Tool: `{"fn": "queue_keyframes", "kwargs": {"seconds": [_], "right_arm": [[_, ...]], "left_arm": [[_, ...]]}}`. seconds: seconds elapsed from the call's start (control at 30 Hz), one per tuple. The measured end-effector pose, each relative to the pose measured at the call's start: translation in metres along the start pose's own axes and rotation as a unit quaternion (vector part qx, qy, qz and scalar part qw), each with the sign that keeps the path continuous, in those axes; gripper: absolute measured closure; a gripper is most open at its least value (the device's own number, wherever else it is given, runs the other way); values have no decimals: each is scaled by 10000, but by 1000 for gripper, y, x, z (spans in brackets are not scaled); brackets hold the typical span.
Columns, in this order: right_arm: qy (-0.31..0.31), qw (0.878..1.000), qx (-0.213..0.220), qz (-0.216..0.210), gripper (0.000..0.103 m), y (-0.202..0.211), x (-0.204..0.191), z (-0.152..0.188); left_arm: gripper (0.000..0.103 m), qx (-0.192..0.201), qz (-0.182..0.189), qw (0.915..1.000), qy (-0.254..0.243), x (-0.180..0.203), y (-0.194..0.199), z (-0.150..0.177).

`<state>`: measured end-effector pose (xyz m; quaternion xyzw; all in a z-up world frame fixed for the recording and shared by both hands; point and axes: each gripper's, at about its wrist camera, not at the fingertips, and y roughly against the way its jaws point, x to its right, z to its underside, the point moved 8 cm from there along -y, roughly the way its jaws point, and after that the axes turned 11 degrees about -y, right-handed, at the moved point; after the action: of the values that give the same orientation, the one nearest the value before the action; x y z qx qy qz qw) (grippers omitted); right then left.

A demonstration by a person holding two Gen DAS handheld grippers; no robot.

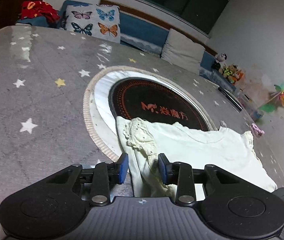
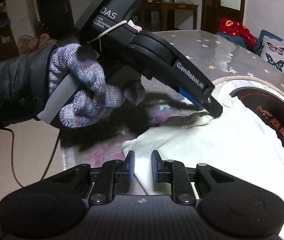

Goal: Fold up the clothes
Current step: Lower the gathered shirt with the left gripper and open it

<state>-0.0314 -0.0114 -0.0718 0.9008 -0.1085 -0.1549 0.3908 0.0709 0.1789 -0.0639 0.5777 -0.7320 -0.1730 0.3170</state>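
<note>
On the bench (image 1: 32, 104), which wears a grey cover strewn with white and yellow stars, we see a pale cream shirt (image 1: 198, 150) spread flat, its far edge lapping over the round black cooktop (image 1: 158, 104) set into the middle. The shirt has lacy frilled sleeves; one of them lies bunched at the left side of the cloth, just beyond the left tool (image 1: 143, 168). That tool's blue pads stand somewhat apart with a fold of the shirt's left edge lying between them; we cannot tell whether either pad actually presses the cloth.

In the right wrist view the left tool (image 2: 212, 108) comes in from the upper left, gripped by a hand (image 2: 82, 88) in a knitted blue and purple glove with a dark padded sleeve behind it, and its tip rests down on the shirt (image 2: 222, 140) at the cooktop's (image 2: 272, 116) rim. The right tool (image 2: 143, 166) sits at the near edge of the shirt, its pads narrowly parted, with a strip of white cloth showing in the gap and no clear pinch.

Beyond the bench we see a butterfly cushion (image 1: 94, 22), a red garment (image 1: 38, 10) heaped to its left, and small plush toys (image 1: 230, 70) on the far right.
</note>
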Motion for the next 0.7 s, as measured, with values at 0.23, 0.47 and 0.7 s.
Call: {"fn": "queue_keyframes", "kwargs": {"seconds": [0.23,0.47,0.7], "right_arm": [[-280,9994,215,72,81,26,13,0],[-971,9926,472,554,74,47,66,-6],[-1822,9764,703,918,71,40,119,-23]], "left_arm": [[66,388,340,9983,-256,35,42,5],[61,169,274,9981,-529,48,42,33],[59,-15,163,9989,-433,38,36,46]]}}
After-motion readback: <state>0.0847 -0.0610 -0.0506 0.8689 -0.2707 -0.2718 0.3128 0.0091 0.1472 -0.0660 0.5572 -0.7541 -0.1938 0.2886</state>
